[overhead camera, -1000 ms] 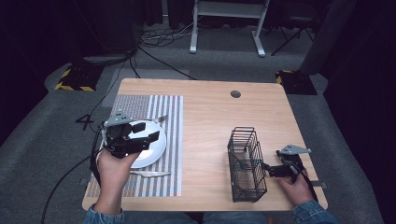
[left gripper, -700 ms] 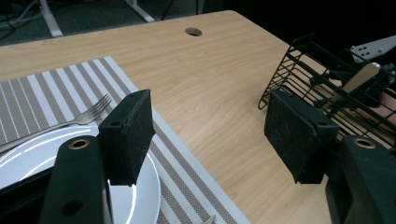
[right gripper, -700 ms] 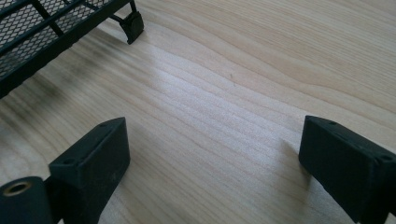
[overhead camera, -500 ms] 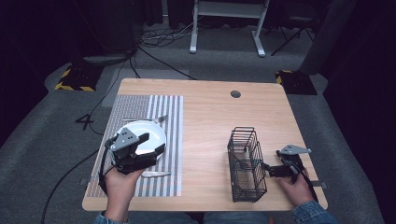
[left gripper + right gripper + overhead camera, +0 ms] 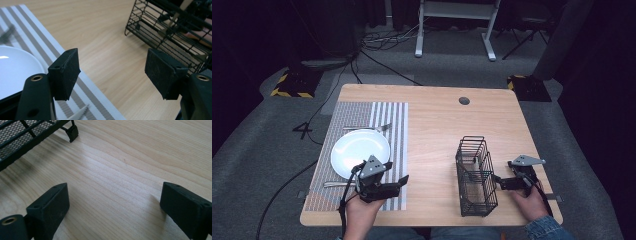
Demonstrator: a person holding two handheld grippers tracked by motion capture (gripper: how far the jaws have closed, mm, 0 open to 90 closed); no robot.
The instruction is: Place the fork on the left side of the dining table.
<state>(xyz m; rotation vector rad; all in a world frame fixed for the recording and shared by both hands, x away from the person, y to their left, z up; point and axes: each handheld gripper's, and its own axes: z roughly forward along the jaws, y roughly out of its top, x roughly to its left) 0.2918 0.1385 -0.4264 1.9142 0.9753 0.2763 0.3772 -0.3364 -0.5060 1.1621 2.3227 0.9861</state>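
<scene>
Bare tabletop [image 5: 432, 145] between plate [image 5: 359, 150] and wire basket [image 5: 476, 177]: free passage.

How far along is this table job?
Plate, fork beyond it and a utensil before it already lie on the striped mat. The left gripper, fingers just opening and empty, hangs low by that near utensil. The right gripper rests open beside the wire basket, whose pale piece is probably left to handle.

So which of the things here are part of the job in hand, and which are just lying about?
Part of the job:
- white plate
- knife beside it on the striped placemat
- fork beyond the plate
- wire basket
- left gripper, open
- right gripper, open

Lying about:
- cables on the floor
- white stand behind the table
</scene>
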